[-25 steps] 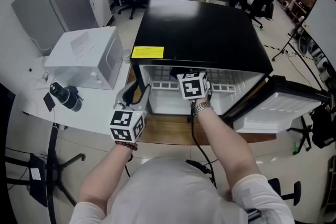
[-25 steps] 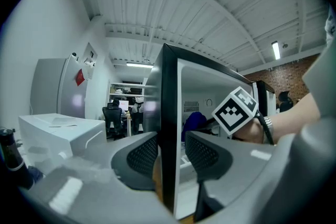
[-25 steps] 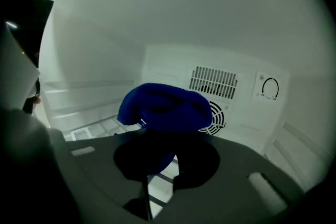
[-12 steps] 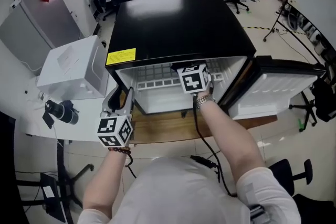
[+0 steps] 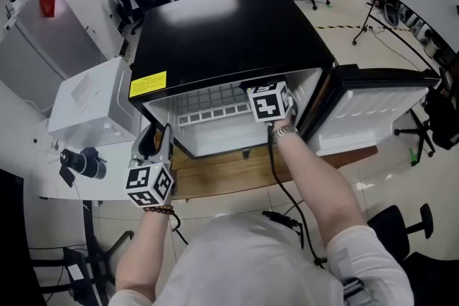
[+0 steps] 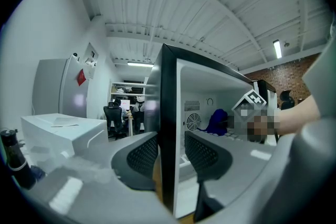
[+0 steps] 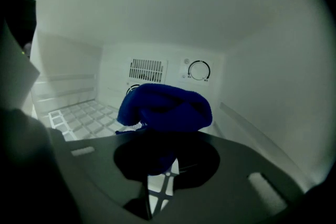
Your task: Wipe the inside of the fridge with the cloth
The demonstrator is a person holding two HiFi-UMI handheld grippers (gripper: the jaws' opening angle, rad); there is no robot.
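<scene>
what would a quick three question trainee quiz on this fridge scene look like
1. True or false: the door of the fridge is closed.
2. Multiple choice: what are the jaws of the right gripper shut on? A, a blue cloth; B, a yellow sponge; C, nothing.
3. Short answer: which gripper reaches inside the fridge?

Key: 1 false, the door stands open. 2 A. 3 the right gripper.
</scene>
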